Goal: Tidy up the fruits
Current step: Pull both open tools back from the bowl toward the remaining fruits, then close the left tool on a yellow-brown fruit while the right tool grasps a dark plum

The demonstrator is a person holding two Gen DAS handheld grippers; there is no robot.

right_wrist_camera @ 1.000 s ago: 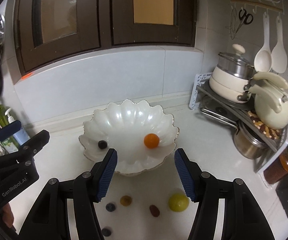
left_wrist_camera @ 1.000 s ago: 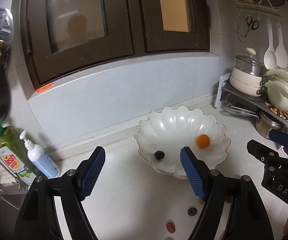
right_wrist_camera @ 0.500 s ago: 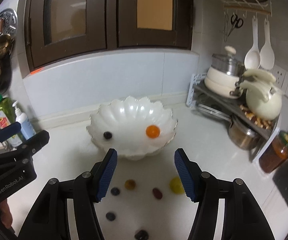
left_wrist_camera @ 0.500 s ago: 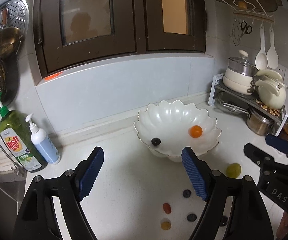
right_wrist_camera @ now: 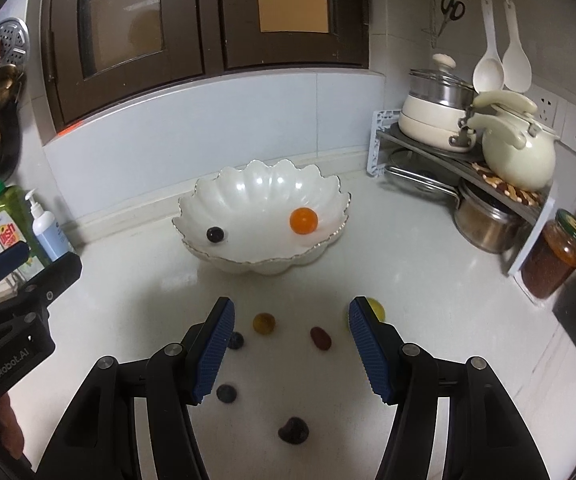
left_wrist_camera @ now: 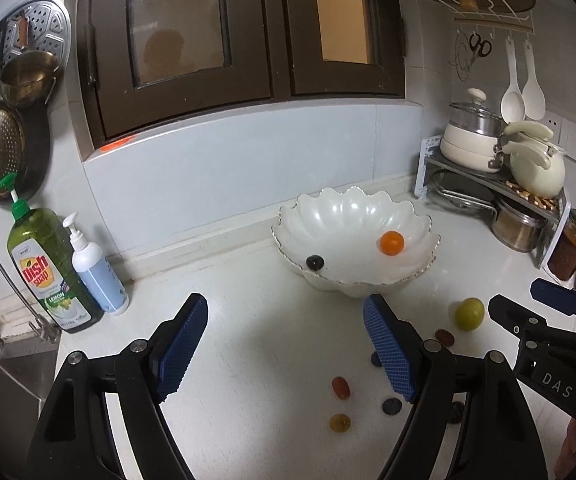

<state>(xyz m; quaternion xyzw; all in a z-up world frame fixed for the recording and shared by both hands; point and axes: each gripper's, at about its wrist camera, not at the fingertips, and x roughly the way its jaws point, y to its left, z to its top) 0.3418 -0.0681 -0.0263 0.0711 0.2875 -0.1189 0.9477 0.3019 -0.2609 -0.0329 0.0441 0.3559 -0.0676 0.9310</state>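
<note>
We're hovering over the white bench (right_wrist_camera: 428,280), and the job is only just under way. The scalloped white bowl (right_wrist_camera: 262,178) sits toward the back wall with two pieces already in it: an orange fruit (right_wrist_camera: 303,220) on its right side and a dark berry (right_wrist_camera: 215,234) on its left. Everything else is loose on the bench in front of the bowl.

From the right wrist view we count a yellow-green fruit (right_wrist_camera: 377,307) partly hidden behind one finger, a reddish-brown oval piece (right_wrist_camera: 320,337), an amber round one (right_wrist_camera: 264,323), a bluish berry (right_wrist_camera: 235,340) tucked by the other finger, another dark berry (right_wrist_camera: 226,393), and a lumpy dark piece (right_wrist_camera: 294,431) nearest us. So that's two in, at least six to go.

Our right hand-held gripper (right_wrist_camera: 290,348) is spread with nothing between its blue pads, looking down on the scatter. Our left hand-held gripper (left_wrist_camera: 286,350) is spread wide too, empty, over bare bench left of the fruit.

By our reckoning, the next pick is one of the pieces framed by the right fingers, perhaps the reddish-brown oval.
</note>
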